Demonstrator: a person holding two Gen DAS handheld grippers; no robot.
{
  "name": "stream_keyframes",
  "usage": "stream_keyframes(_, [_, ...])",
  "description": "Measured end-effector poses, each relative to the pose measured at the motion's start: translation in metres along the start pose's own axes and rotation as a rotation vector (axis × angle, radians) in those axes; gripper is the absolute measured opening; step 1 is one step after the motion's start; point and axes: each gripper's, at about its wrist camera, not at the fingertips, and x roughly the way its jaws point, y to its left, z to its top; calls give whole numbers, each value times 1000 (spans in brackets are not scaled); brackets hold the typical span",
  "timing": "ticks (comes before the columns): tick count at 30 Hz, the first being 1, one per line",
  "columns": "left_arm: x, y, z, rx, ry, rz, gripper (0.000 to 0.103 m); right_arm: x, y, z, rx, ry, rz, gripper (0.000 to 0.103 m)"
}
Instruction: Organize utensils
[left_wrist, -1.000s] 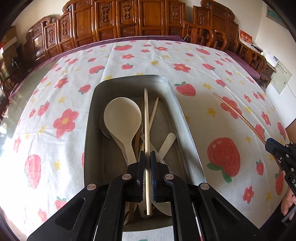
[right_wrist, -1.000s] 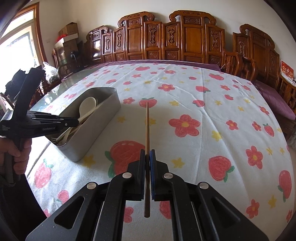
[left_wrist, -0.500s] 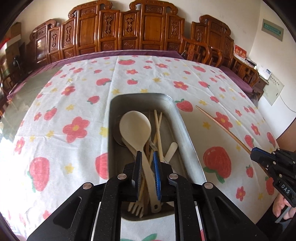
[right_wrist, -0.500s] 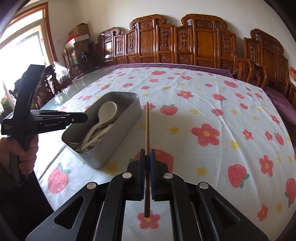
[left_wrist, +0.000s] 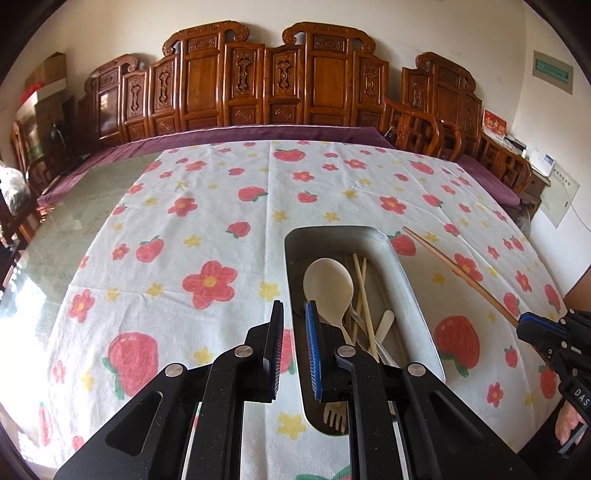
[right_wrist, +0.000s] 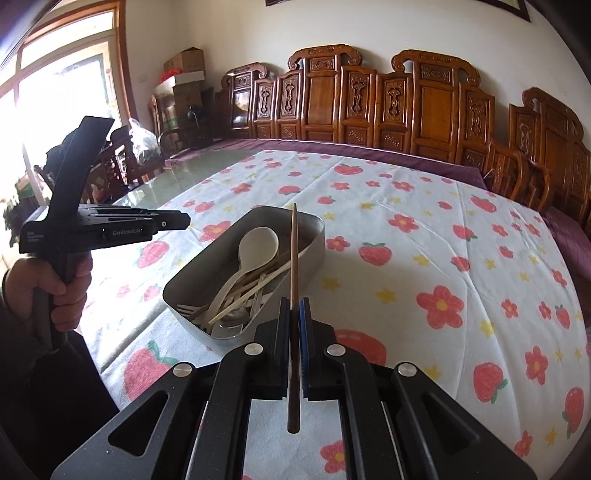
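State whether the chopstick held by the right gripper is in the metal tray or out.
Out: the chopstick is clamped in the right gripper, above the tray.

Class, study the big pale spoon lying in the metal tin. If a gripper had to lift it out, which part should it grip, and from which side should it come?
Probably the handle just below the bowl of the pale spoon, from above. The bowl is too wide for the jaws, and the lower handle is buried among chopsticks and a fork. The walls of the metal tin block any sideways approach.
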Motion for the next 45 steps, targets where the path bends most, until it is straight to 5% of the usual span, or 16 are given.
stream_keyframes(13, [-10, 18, 3, -23, -26, 15, 19, 59, 40, 32, -1, 67, 4, 6])
stream_keyframes(25, [-12, 28, 3, -50, -30, 4, 19, 109, 44, 34, 125, 137, -3, 6])
stream_keyframes(45, [-19, 17, 0, -38, -42, 18, 19, 83, 41, 34, 118, 93, 66, 7])
